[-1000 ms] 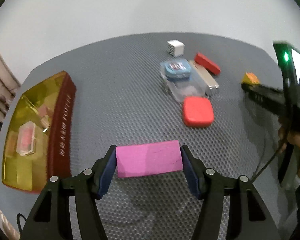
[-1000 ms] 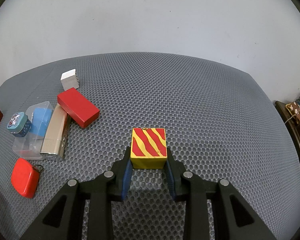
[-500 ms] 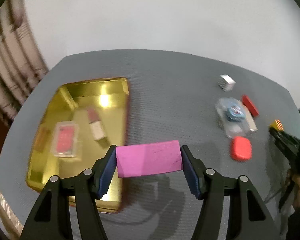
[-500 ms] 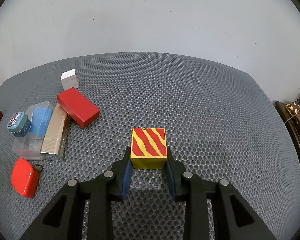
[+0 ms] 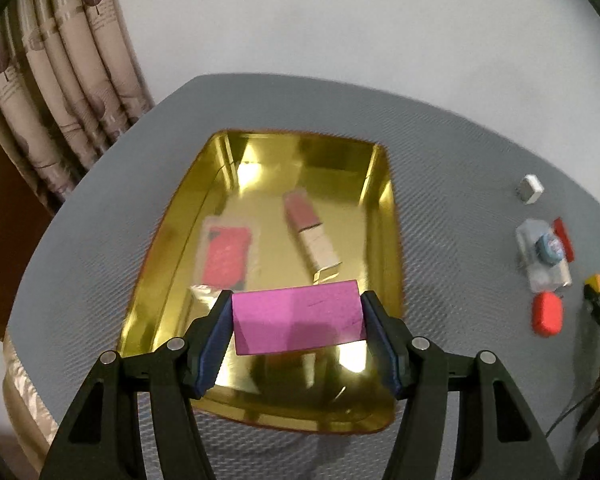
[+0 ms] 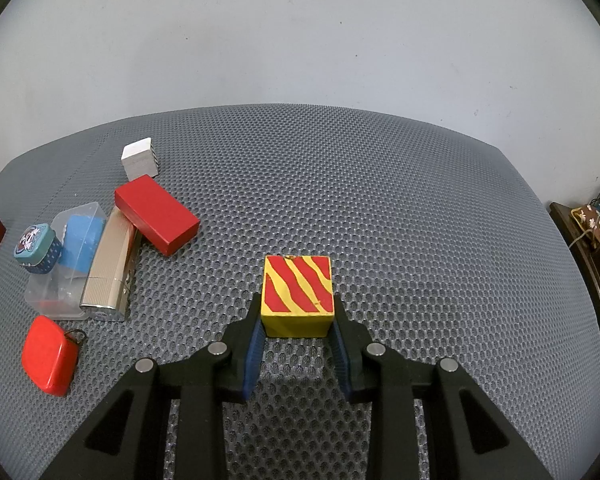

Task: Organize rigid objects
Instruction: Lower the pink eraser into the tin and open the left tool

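Magenta block (image 5: 296, 322) sits clamped between the pads of the left gripper (image 5: 297, 334), held over the near end of the gold tray (image 5: 384, 184). Inside the tray lie 2 things: a red card case (image 5: 226, 258) and a pink-and-cream tube (image 5: 310, 234). The right gripper (image 6: 298, 330) is closed on a red-and-yellow striped cube (image 6: 297, 290) on the grey mesh mat (image 6: 420, 220). A clear plastic box (image 6: 66, 280) holds a blue block (image 6: 80, 242).

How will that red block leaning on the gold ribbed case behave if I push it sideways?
The red block looks rigid with flat faces, so it should probably slide rather than roll. One end rests on the gold ribbed case, so a push may drop it flat onto the mesh mat. The mat's bumpy texture will likely resist sliding.
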A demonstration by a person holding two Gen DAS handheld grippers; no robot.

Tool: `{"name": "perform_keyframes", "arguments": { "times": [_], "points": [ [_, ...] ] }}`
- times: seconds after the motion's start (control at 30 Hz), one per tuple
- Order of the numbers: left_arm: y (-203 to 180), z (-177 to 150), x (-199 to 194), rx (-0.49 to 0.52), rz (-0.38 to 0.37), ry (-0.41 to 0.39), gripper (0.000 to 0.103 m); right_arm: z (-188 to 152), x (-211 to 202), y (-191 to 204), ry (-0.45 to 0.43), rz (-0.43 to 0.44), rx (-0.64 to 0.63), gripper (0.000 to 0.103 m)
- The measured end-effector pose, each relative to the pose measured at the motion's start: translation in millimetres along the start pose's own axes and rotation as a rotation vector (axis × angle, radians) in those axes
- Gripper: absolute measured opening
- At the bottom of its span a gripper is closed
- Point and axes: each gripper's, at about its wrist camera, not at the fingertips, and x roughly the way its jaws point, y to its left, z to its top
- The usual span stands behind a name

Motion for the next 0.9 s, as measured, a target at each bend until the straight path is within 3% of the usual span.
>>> {"name": "perform_keyframes", "arguments": {
  "times": [0.27, 0.73, 0.9],
  "points": [
    [30, -11, 15, -0.027, 0.034, 0.056, 0.059, 0, 0, 0, 0.000, 0.000, 0.001, 0.030],
    [61, -14, 28, -0.013, 0.102, 0.069, 0.059, -5, -11, -5, 0.000, -0.002, -0.001, 0.030],
    [70, -13, 31, -0.014, 0.085, 0.076, 0.059, -5, -11, -5, 0.000, -0.002, -0.001, 0.030]
  ]
}}
